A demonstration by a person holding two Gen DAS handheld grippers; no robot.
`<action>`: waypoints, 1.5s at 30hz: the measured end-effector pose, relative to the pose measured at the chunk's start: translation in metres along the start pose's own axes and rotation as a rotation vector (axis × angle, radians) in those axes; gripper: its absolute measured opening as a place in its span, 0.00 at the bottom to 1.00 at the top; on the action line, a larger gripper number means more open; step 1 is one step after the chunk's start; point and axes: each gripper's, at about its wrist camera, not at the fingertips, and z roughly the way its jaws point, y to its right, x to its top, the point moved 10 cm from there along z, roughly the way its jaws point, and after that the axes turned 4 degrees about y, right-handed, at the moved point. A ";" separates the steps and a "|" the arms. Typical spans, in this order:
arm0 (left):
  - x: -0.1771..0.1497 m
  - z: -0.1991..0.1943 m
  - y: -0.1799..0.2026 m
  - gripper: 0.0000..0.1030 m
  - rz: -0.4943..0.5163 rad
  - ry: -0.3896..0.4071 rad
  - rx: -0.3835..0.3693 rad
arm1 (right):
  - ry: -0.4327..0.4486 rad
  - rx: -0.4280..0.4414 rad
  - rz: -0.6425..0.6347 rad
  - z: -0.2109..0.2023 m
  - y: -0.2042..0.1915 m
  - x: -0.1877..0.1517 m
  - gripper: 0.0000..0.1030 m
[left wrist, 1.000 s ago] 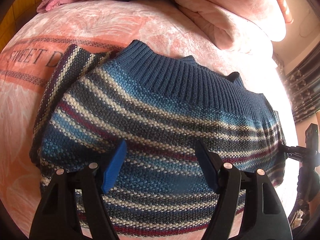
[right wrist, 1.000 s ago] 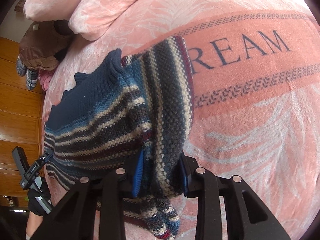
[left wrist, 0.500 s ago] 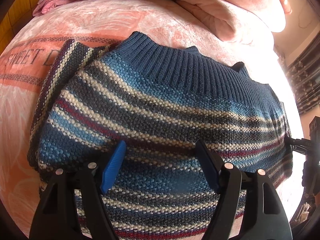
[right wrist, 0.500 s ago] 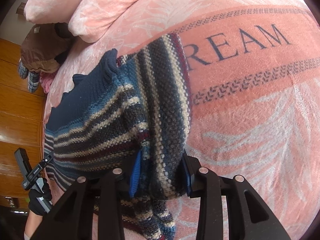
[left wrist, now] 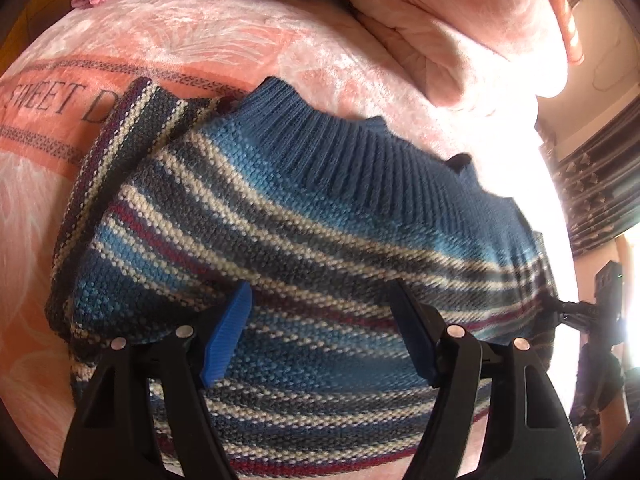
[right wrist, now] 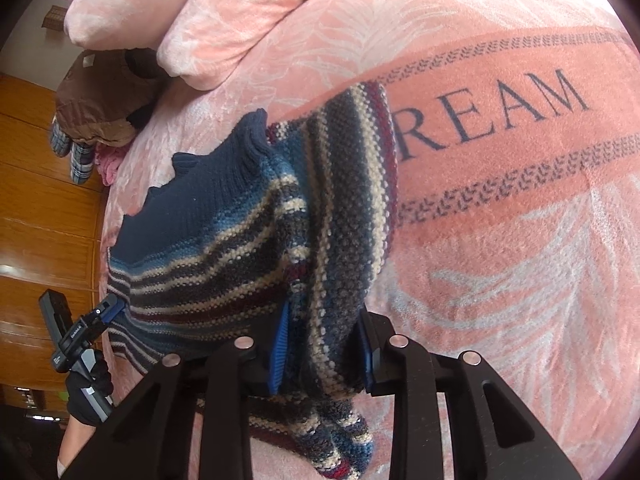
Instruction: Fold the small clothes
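My left gripper (left wrist: 320,332) hovers spread wide and empty over the striped sweater (left wrist: 304,248) on the pink bed (left wrist: 208,44), while my right gripper (right wrist: 324,354), nearer the fold, pinches its bunched sleeve edge lying straight ahead.

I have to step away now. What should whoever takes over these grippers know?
Left gripper: open, hovering over the sweater, holding nothing.
Right gripper: shut on a bunched sleeve or side edge of the sweater.
Sweater: on the pink blanket, ribbed collar away from the left gripper.
Done: one side appears folded in.
Left: lay down the gripped part, fold the rest, flatten.
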 end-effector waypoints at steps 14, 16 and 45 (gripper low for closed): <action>0.002 -0.006 0.004 0.69 -0.008 -0.019 -0.029 | 0.004 0.212 -0.172 -0.030 -0.148 -0.001 0.15; 0.006 -0.008 0.003 0.69 -0.021 -0.012 -0.033 | -0.031 0.170 -0.219 -0.018 -0.166 -0.007 0.15; -0.056 0.017 0.112 0.69 -0.115 -0.201 -0.353 | -0.035 0.075 -0.066 -0.045 -0.095 -0.029 0.47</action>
